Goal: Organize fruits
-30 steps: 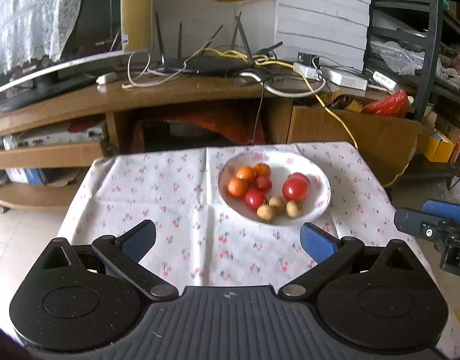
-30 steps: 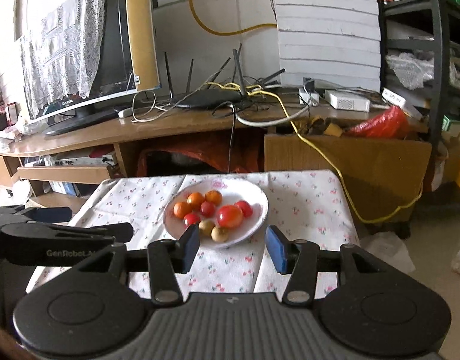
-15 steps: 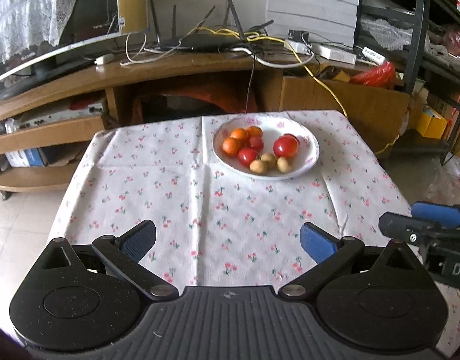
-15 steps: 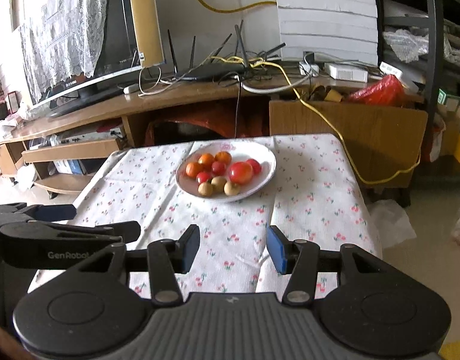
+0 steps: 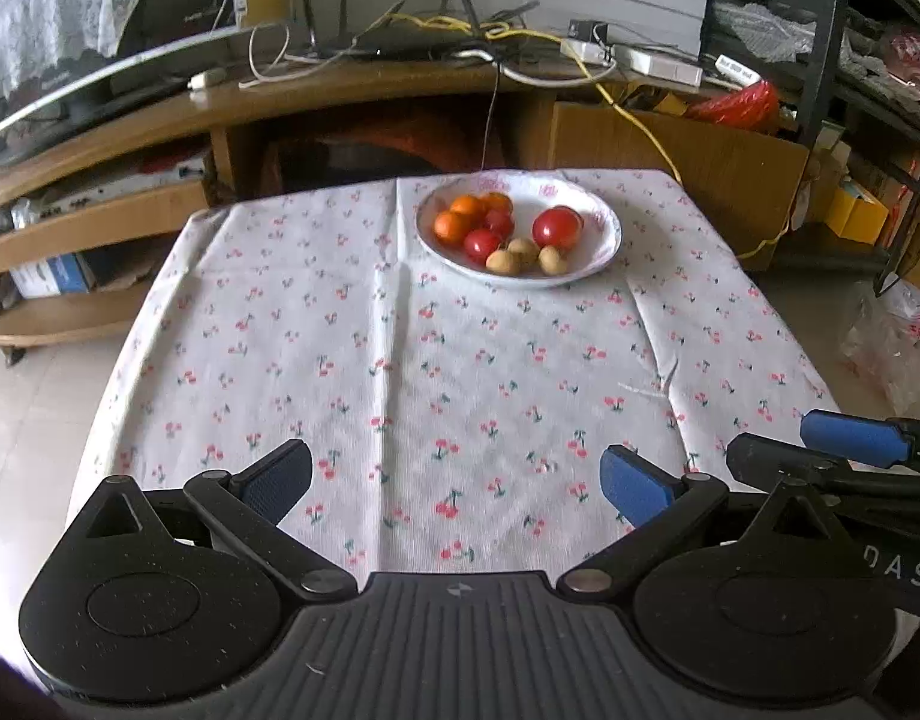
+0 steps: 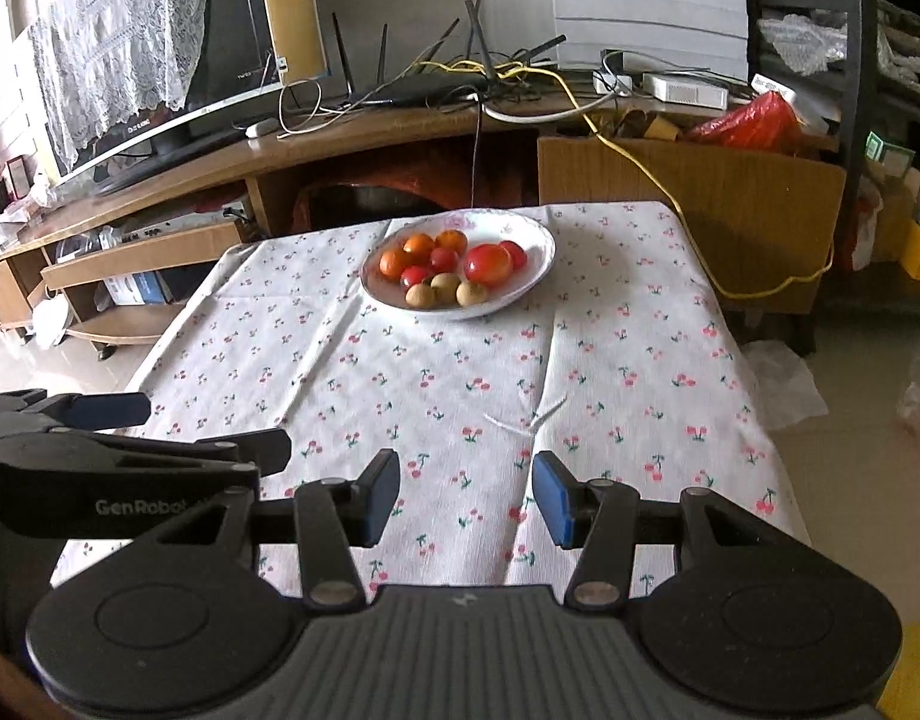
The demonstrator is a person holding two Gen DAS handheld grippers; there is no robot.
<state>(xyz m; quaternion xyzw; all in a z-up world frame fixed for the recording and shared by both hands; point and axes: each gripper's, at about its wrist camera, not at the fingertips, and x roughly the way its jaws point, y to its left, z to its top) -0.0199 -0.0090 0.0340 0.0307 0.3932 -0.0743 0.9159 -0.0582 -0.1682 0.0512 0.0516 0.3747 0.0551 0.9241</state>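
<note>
A white plate (image 5: pixel 607 237) (image 6: pixel 535 264) stands at the far side of a table under a cherry-print cloth (image 5: pixel 460 372) (image 6: pixel 610 372). It holds a big red tomato (image 5: pixel 557 227) (image 6: pixel 487 263), smaller red tomatoes (image 5: pixel 483 243), orange fruits (image 5: pixel 451 225) (image 6: pixel 393 263) and three small brown fruits (image 5: pixel 553 259) (image 6: pixel 472 293). My left gripper (image 5: pixel 457 483) hangs open and empty over the near part of the cloth. My right gripper (image 6: pixel 466 498) is beside it, also open and empty, well short of the plate.
A wooden TV stand (image 5: pixel 340 102) with a monitor, routers and tangled cables runs behind the table. A cardboard box (image 6: pixel 700 198) and a dark shelf rack (image 5: pixel 820 30) are at the back right. Tiled floor lies on both sides of the table.
Both grippers have pulled back from the plate and tipped further down; the plate sits higher and smaller in both views and more cloth shows. Jaw openings are unchanged.
</note>
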